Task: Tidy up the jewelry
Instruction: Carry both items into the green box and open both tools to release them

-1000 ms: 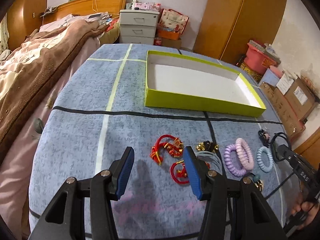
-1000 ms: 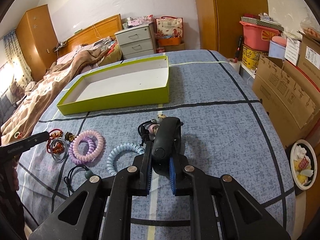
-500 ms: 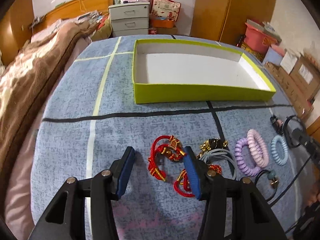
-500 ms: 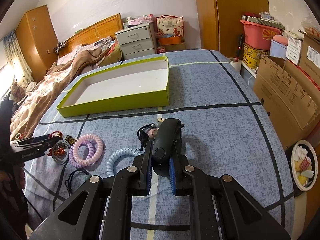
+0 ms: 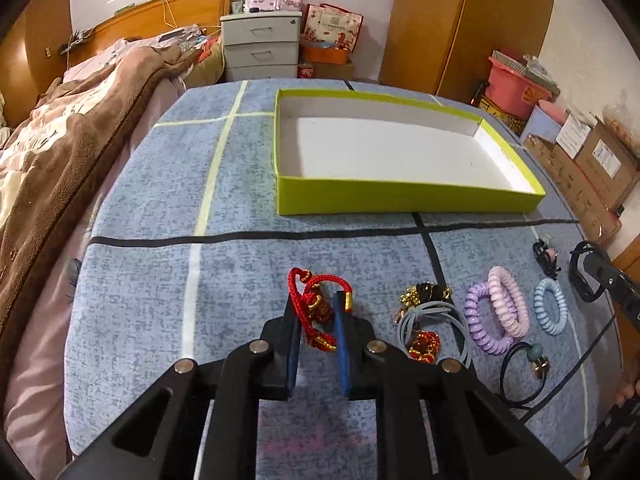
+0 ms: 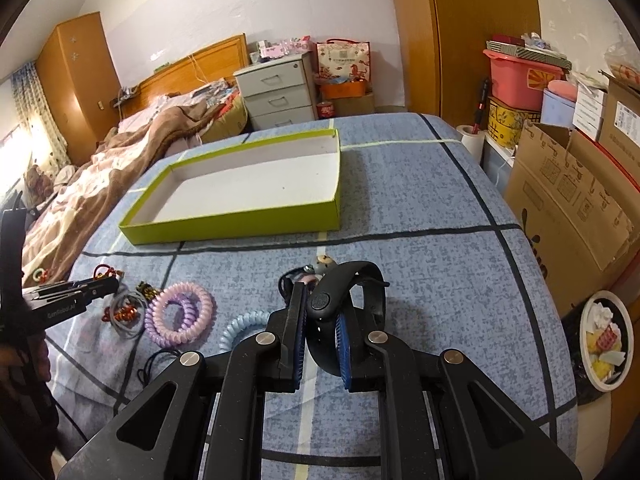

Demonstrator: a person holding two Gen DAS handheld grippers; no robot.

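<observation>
My left gripper (image 5: 316, 304) is shut on a red cord bracelet (image 5: 312, 300) with gold beads, near the front of the blue table. My right gripper (image 6: 322, 304) is shut on a black wristband (image 6: 340, 288) and holds it above the table. An empty green-walled box (image 5: 400, 196) with a white floor lies beyond; it also shows in the right wrist view (image 6: 240, 224). Between the grippers lie pink and purple coil bands (image 5: 500, 312), a blue coil band (image 5: 550, 306), grey hair ties (image 5: 424, 316) and a second red bracelet (image 5: 424, 344).
A black hair tie with a bead (image 5: 532, 360) and a small dark clip (image 5: 544, 254) lie at the right. A bed with a brown blanket (image 5: 60, 152) borders the table's left. Cardboard boxes (image 6: 568, 200) stand at its right.
My left gripper moved forward over the red bracelet and closed on it. My right gripper stayed shut on the black wristband, almost still.
</observation>
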